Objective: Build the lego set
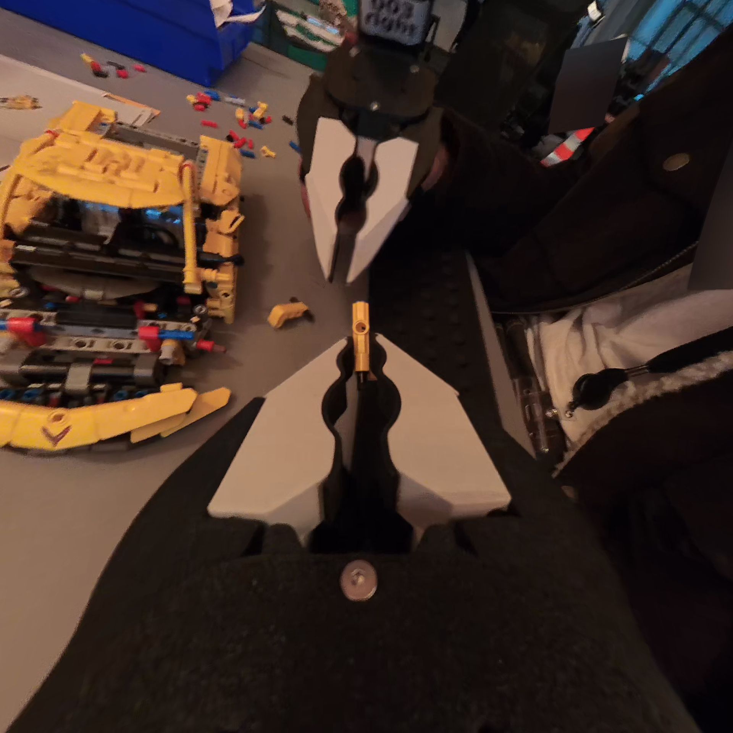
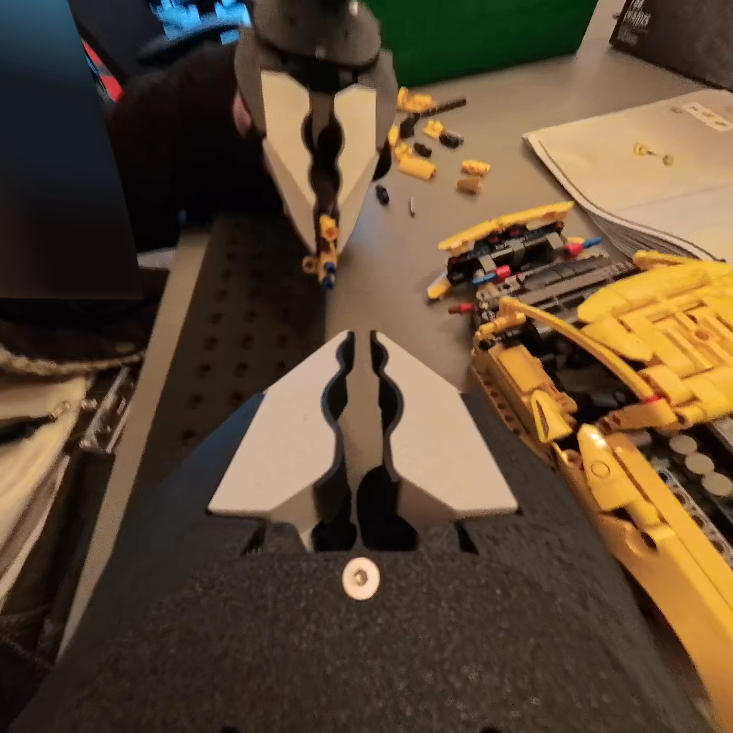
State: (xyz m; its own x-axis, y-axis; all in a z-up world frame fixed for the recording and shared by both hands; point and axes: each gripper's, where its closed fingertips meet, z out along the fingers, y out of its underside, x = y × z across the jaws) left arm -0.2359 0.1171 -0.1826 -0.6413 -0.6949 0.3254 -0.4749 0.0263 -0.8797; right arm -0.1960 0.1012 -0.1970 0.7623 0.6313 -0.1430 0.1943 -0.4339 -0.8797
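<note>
1. The left tongs (image 1: 360,337) pinch a small yellow connector piece (image 1: 360,331) at their tips, held above the grey surface (image 1: 277,238) at its near edge.
2. The right tongs (image 2: 361,335) face them, jaws a narrow slit apart, seemingly empty.
3. The half-built yellow car (image 1: 115,254) sits further in on the surface, loose bricks (image 1: 238,119) scattered behind it.

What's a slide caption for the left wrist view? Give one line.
Left gripper pinching a small yellow connector piece toward the empty right gripper, beside the partly built yellow Lego car.
</note>
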